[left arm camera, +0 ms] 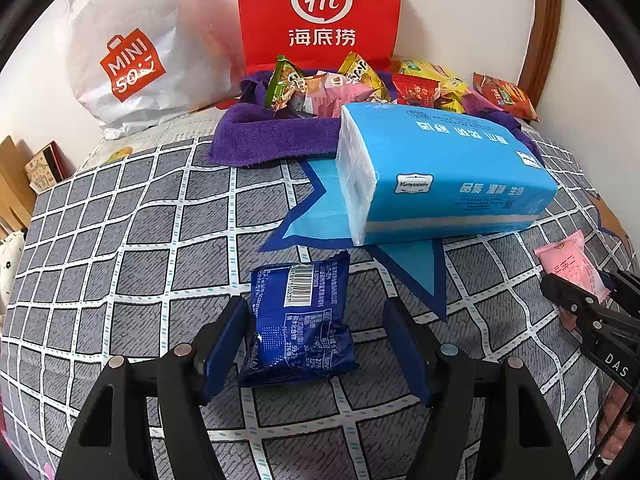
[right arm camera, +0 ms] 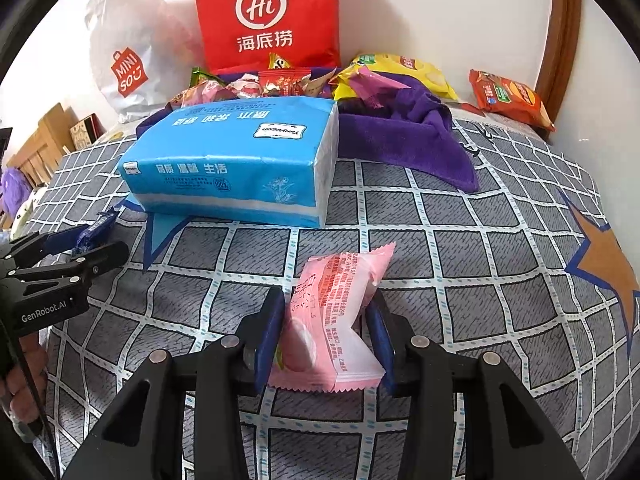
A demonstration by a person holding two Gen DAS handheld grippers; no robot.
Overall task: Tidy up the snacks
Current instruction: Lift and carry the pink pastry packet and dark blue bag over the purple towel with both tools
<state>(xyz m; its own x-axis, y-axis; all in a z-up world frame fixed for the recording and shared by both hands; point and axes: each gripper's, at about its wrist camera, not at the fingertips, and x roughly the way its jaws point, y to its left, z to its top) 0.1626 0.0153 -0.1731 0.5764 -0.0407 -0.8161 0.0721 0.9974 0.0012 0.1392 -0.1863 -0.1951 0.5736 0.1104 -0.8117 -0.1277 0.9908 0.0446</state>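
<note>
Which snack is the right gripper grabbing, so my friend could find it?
Find the big blue tissue pack on the checked bedspread. In front of it, the right gripper brackets a pink snack packet. It lies alone, well apart from the snack pile on the purple towel.

Bags, tissues and a towel on a checked bedspread

A blue tissue pack [left arm camera: 444,168] lies on the grey checked bedspread [left arm camera: 120,240], partly over a blue star print [left arm camera: 316,216]; an orange star print [right arm camera: 608,256] shows toward the right edge. Just behind the pack sits a rumpled purple towel [right arm camera: 404,136]. A red paper bag [left arm camera: 320,12] stands against the white wall [right arm camera: 440,8], with a white plastic bag [left arm camera: 132,48] beside it. A wooden frame [left arm camera: 546,32] runs up the right side.
</note>
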